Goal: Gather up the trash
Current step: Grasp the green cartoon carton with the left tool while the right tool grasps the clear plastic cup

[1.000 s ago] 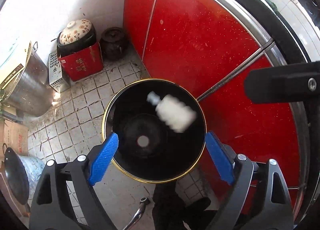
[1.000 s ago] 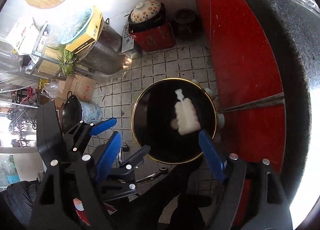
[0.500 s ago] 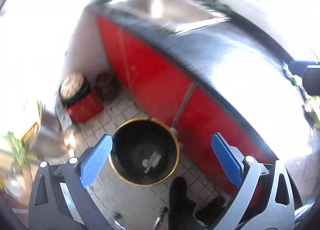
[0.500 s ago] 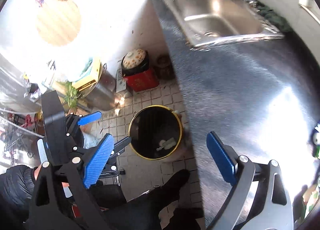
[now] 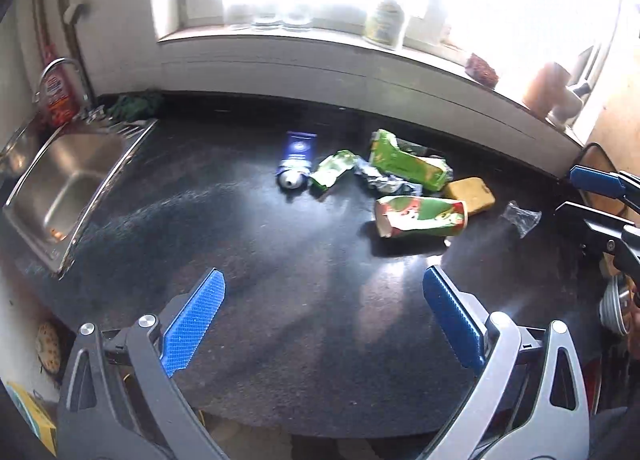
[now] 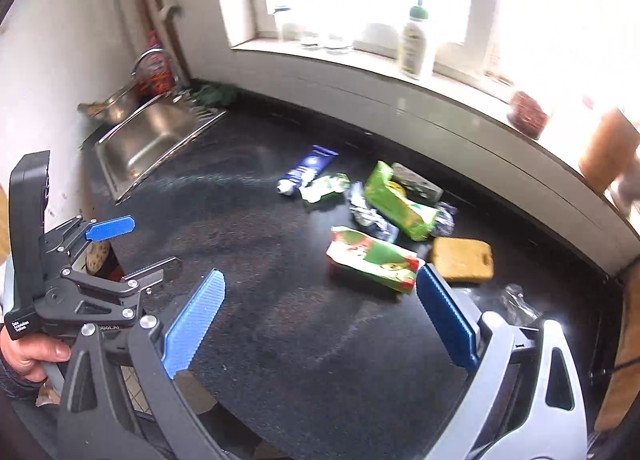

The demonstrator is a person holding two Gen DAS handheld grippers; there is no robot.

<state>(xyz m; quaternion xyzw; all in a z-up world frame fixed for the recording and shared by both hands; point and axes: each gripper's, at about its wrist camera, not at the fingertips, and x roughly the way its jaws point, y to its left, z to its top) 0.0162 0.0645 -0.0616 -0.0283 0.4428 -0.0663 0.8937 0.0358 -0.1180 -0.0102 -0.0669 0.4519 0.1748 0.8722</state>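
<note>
Trash lies on the black counter (image 5: pixel 280 260): a blue tube (image 5: pixel 295 159) (image 6: pixel 306 170), a small green wrapper (image 5: pixel 332 172) (image 6: pixel 324 188), crumpled foil (image 5: pixel 380 180) (image 6: pixel 370 216), a green carton (image 5: pixel 408 162) (image 6: pixel 400 202), a crushed red-green paper cup (image 5: pixel 422 216) (image 6: pixel 372 258) and clear plastic (image 5: pixel 522 216) (image 6: pixel 516 302). My left gripper (image 5: pixel 324 314) is open and empty, above the near counter. My right gripper (image 6: pixel 320 318) is open and empty, with the cup just beyond its right finger.
A yellow sponge (image 5: pixel 470 190) (image 6: pixel 462 258) lies beside the cup. A steel sink (image 5: pixel 60 184) (image 6: pixel 152 140) is at the left with a red bottle (image 5: pixel 56 100) behind it. Bottles and jars stand on the windowsill (image 5: pixel 384 20). The left gripper shows in the right wrist view (image 6: pixel 108 228).
A white bottle dropped into the black bin on the floor. Both grippers then swung up from the bin to face the counter and its trash.
</note>
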